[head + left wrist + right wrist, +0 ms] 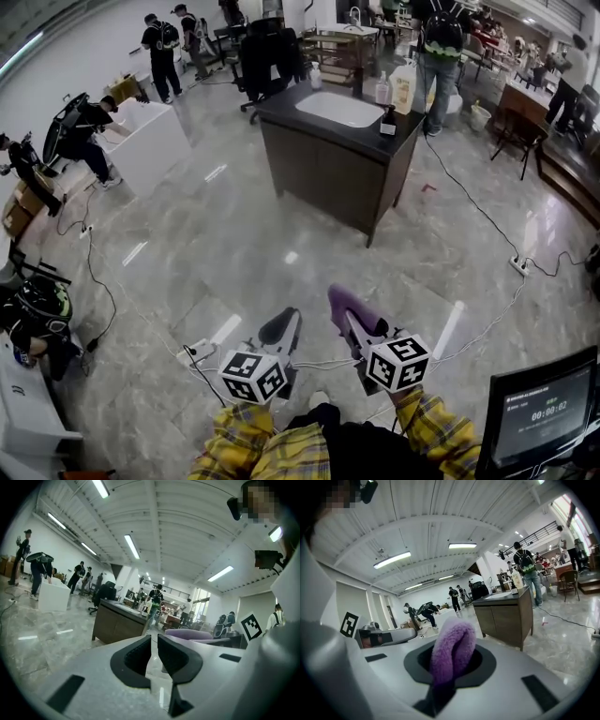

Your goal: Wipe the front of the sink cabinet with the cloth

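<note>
The dark brown sink cabinet stands a few steps ahead on the grey marble floor, with a white basin in its black top. It also shows in the left gripper view, cabinet, and in the right gripper view, cabinet. A purple cloth is folded between the jaws of my right gripper, which is shut on it. My left gripper is beside it, jaws together with nothing held. Both are well short of the cabinet.
Soap bottles stand on the countertop. Cables and a power strip lie on the floor to the right. A monitor sits at the lower right. A white box and several people are at the left and back.
</note>
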